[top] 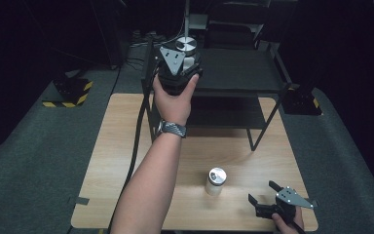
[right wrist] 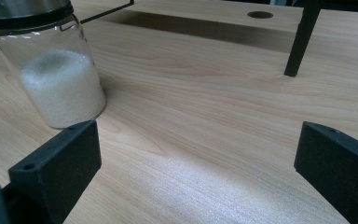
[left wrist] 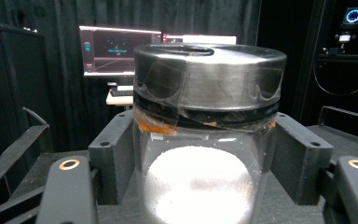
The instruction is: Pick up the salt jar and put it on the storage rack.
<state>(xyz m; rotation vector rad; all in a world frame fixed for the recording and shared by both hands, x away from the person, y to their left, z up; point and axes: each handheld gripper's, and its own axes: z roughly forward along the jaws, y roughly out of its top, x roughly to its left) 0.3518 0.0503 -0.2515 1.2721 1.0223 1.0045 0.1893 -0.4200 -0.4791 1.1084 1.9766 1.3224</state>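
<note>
My left gripper (top: pixel 179 68) is up at the top shelf of the black metal two-tier rack (top: pixel 253 78), and its jaws are clamped on a clear glass jar with a silver metal lid (left wrist: pixel 209 135). In the left gripper view the two black jaws press against the glass on either side, just below the lid; the jar is roughly half full of white granules, and a strip of clear tape runs around the lid's edge. I judge this jar to be at the placing stage: it sits upright over the dark shelf top, but I cannot tell whether its base is touching the shelf or a little above it. What is left here is to settle it and let go.

Moving right, a second clear glass jar with a silver lid (top: pixel 215 181) stands upright on the light wooden surface (top: pixel 117 161), in front of the rack and well apart from the first. It also holds white granules. Nothing grips it, so I take its turn as not yet begun.

Farthest right, my right gripper (top: pixel 264 195) rests low at the near edge of the surface with its jaws spread wide and nothing between them. In the right gripper view the second jar (right wrist: pixel 51 70) stands near the left jaw, not touching it. By my reckoning, half the work is nearly done.
</note>
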